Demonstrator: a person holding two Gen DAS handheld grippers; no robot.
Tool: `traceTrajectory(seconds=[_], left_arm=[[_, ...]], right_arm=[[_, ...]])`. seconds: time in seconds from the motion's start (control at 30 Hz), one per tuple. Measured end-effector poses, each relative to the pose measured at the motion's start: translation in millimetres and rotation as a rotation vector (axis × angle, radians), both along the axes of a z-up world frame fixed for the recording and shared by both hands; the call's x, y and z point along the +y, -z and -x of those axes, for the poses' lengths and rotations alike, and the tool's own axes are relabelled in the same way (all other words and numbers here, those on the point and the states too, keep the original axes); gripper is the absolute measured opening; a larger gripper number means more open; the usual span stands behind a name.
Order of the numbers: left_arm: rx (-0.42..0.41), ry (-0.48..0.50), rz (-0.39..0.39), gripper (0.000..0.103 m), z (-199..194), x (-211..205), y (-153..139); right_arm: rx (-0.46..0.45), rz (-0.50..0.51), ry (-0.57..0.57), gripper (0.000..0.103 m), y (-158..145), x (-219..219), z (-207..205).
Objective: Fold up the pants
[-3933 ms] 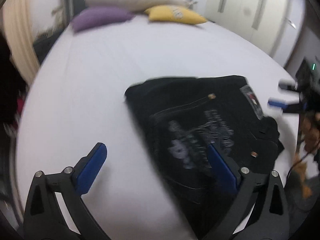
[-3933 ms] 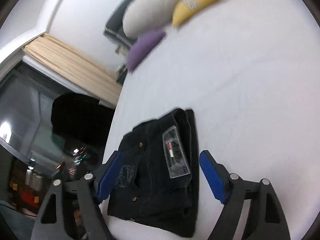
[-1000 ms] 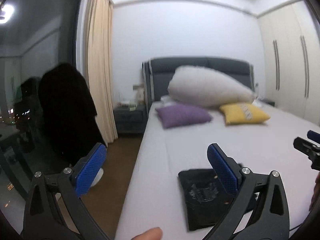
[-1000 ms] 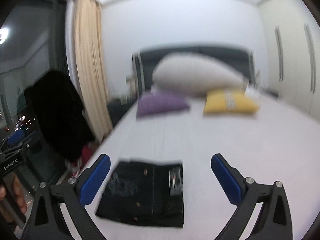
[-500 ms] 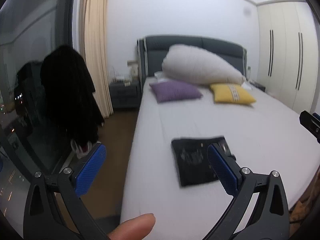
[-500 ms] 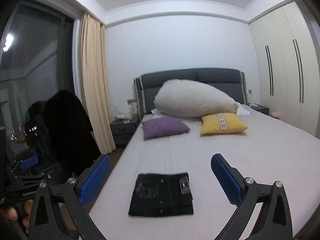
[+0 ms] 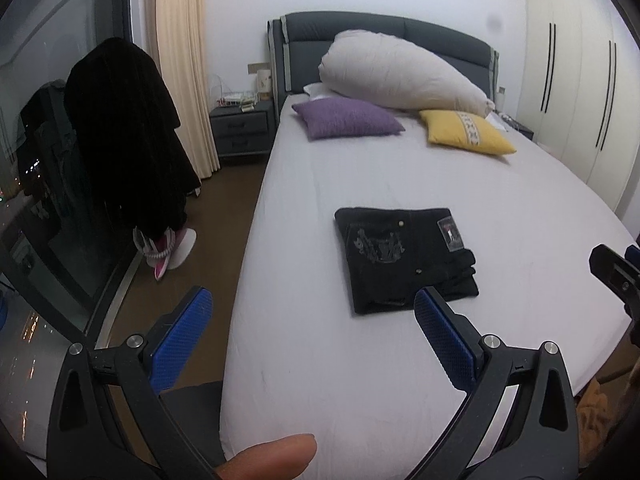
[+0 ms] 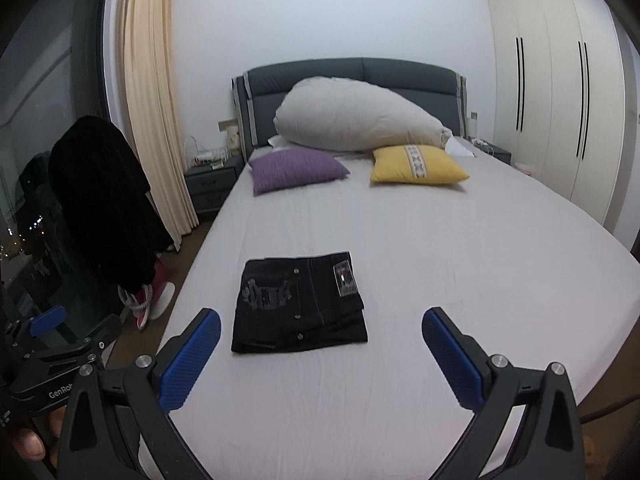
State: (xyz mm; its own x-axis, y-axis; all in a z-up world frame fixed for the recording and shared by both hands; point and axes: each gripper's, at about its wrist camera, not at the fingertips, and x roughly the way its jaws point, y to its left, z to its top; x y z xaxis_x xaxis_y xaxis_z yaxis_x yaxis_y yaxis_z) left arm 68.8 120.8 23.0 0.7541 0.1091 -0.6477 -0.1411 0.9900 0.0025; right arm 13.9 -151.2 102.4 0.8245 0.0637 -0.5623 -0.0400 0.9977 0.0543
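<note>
Black pants (image 7: 404,258) lie folded into a compact rectangle on the white bed (image 7: 320,360), back pocket embroidery and waist label facing up. They also show in the right wrist view (image 8: 298,302). My left gripper (image 7: 312,340) is open and empty, held back from the bed's foot, well short of the pants. My right gripper (image 8: 320,356) is open and empty, also drawn back above the bed's near end. Part of the right gripper (image 7: 616,272) shows at the left wrist view's right edge. Part of the left gripper (image 8: 52,344) shows at the right wrist view's left edge.
A purple cushion (image 8: 296,170), a yellow cushion (image 8: 416,170) and a large white pillow (image 8: 356,120) sit at the headboard. A dark coat (image 7: 124,132) hangs left of the bed by the window. A nightstand (image 7: 240,128) and wardrobe doors (image 8: 560,120) flank the bed.
Both grippers have pulled far back from the pants and risen; earlier they were close over the folded pants. The pants lie where they were.
</note>
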Motion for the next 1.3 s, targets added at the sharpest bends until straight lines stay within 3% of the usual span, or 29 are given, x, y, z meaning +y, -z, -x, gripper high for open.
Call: traceTrajectory(seconds=[0.43, 1.3], left_arm=[[0.044, -0.002, 0.009, 0.103, -15.7, 1.5, 19.1], [0.056, -0.002, 0.016, 0.103, -20.1, -0.3, 25.1]], right_arm=[[0.033, 0.015, -0.019, 0.103, 8.2, 5.9, 3.0], [0.067, 0.013, -0.032, 0.103, 16.0, 5.9, 1.9]])
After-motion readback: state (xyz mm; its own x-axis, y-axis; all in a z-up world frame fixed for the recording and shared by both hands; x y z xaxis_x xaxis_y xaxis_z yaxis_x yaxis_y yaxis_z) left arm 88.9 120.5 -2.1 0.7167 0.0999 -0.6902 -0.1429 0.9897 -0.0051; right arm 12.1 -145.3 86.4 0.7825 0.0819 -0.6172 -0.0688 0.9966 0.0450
